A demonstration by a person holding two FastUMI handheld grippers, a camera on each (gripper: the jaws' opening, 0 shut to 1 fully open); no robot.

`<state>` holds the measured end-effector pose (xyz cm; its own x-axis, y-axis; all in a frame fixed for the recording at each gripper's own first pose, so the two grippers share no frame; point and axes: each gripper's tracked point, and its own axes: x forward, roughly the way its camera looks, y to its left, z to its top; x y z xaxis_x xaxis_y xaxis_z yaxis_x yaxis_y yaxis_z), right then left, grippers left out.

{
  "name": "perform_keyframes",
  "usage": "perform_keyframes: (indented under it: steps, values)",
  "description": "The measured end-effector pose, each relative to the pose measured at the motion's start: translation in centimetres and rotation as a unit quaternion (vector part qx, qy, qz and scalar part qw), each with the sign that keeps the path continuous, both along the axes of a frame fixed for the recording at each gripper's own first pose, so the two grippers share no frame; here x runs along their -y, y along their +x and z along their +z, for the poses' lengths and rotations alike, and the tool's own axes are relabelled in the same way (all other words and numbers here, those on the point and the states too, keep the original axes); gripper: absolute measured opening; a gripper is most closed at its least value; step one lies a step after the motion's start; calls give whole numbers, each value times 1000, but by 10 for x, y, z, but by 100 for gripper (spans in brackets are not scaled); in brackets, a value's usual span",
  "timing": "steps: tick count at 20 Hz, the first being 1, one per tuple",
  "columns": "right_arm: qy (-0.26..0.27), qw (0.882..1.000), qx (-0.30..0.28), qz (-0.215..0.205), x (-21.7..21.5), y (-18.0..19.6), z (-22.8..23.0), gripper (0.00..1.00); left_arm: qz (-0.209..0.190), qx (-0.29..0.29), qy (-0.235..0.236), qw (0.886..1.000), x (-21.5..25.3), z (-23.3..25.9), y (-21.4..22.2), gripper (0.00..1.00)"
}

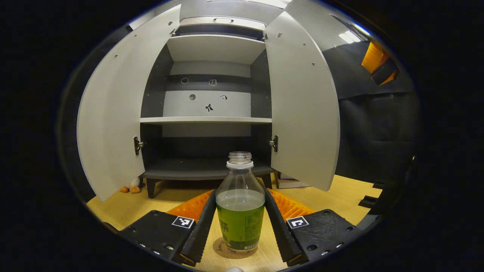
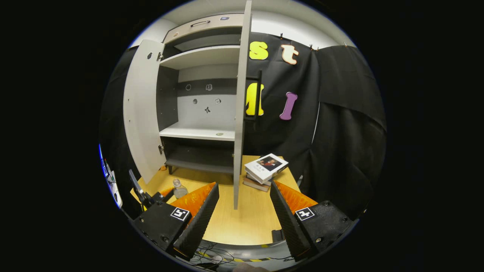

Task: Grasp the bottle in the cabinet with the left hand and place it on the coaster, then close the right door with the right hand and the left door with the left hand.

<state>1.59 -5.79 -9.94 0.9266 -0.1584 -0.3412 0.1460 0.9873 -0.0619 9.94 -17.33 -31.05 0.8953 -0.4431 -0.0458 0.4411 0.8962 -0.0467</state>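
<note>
Two ribbed black fingers [image 1: 202, 223] of the left gripper [image 1: 239, 226] flank the clear plastic bottle [image 1: 240, 204] at lower centre; whether they press it, I cannot tell. Half full of green liquid, uncapped, it stands upright on a round brown coaster [image 1: 227, 250] on the wooden table [image 1: 124, 207]. Right gripper [image 2: 244, 211] spread wide, grey cabinet [image 1: 206, 121] doors open.

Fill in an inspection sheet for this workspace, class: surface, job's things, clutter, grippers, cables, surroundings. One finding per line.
Surface: wooden table, pale and bare in front.
Job's things: bottle upright on the coaster, cap off; cabinet with left door and right door both open.
Clutter: stacked books by the right door; small orange-and-white toy under the cabinet.
Grippers: left gripper astride the bottle, fingers apart from it; right gripper open, empty.
Cables: wires below the table edge.
Surroundings: black cloth wall.
</note>
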Motion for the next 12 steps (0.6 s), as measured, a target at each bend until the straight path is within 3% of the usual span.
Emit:
perform_keyframes:
  steps: [1,12]
  values:
    - [-2,1000,-4,3,-3,3,-1,84,1,-5,4,1000,-1,-9,0,73]
    - [-4,999,-23,24,-25,26,-7,84,-28,2,-2,1000,-3,-21,12,75]
